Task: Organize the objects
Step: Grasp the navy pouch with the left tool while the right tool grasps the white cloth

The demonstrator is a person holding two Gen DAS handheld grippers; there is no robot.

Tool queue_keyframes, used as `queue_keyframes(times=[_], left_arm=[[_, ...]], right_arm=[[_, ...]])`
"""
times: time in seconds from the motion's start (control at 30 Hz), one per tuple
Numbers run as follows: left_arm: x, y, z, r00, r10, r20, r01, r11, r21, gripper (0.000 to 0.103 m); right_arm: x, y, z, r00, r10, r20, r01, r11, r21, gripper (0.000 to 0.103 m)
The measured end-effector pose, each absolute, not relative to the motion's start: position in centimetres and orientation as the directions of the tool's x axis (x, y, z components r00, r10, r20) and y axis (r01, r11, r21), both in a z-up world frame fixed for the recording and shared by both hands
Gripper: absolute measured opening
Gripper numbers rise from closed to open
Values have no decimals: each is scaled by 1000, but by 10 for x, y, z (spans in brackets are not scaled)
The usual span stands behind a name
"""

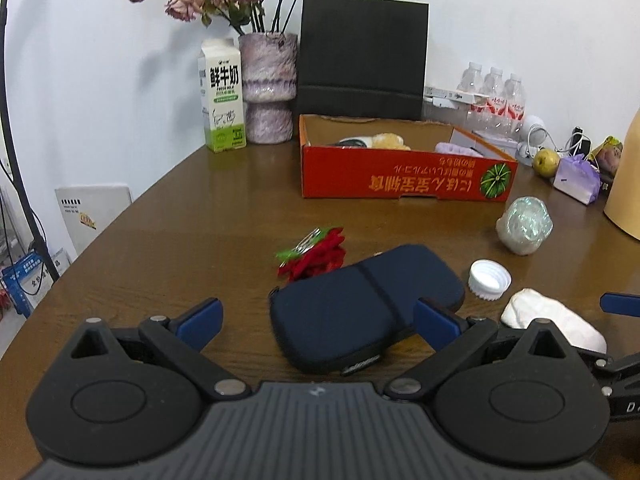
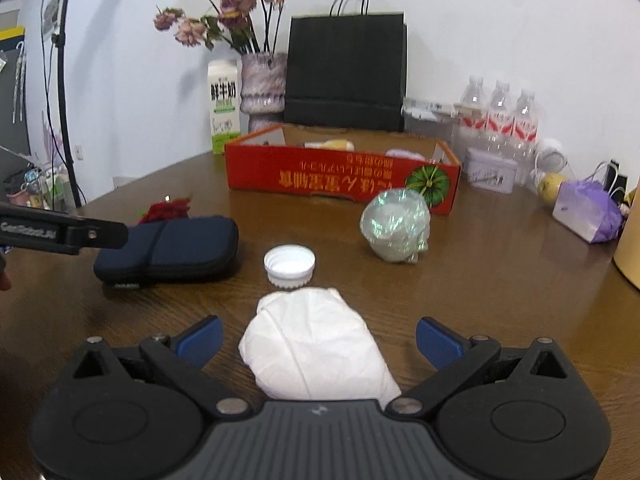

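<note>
A navy zip pouch [image 1: 360, 308] lies on the brown table between the spread fingers of my left gripper [image 1: 318, 322], which is open around its near end. The pouch [image 2: 172, 250] also shows at the left of the right wrist view. A crumpled white cloth [image 2: 312, 344] lies between the fingers of my open right gripper [image 2: 318, 340]. A white bottle cap [image 2: 289, 266] sits just beyond the cloth. An iridescent wrapped ball [image 2: 394, 226] and a red chilli-like bundle [image 1: 316, 258] lie nearby. The red cardboard tray [image 1: 400, 178] holds several items.
A milk carton [image 1: 222, 96], a vase of dried roses [image 1: 268, 88] and a black paper bag [image 1: 362, 56] stand behind the tray. Water bottles [image 2: 498, 120], a tin [image 2: 490, 170], a pear [image 2: 550, 186] and a purple bag [image 2: 588, 210] crowd the right side.
</note>
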State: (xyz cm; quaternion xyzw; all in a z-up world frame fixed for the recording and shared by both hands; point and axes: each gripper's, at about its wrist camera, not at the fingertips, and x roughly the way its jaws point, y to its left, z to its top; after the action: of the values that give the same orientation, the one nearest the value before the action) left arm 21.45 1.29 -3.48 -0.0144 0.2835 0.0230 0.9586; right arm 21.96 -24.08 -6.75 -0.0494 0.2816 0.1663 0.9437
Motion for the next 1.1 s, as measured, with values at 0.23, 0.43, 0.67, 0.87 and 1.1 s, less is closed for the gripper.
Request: queue_keyframes(times=[0.23,0.43,0.67,0.87,1.1], left_arm=[[213,25,-42,815,13,-579,-36,999,-27,103],[216,26,-43,809,-7,-588,-17,999,-35,103],[228,29,-41,817,10,-577,-45,998,-47,103],[248,44,-44,804,157,-573,-238,969,-68,103],[259,70,-54,771,175,-612,-335,929,-158,81]], right_arm=[[232,-240,-78,713,289,-638,-357,934,24,103],[233,-237,-79,701,315,-640,-393,919,22,103],[228,-240,-75,725,321,-609,-391,920,21,68],[227,-238,-74,738,302,-604,-379,926,0,64],[228,-243,-74,746,284,-602,-350,937,10,64]])
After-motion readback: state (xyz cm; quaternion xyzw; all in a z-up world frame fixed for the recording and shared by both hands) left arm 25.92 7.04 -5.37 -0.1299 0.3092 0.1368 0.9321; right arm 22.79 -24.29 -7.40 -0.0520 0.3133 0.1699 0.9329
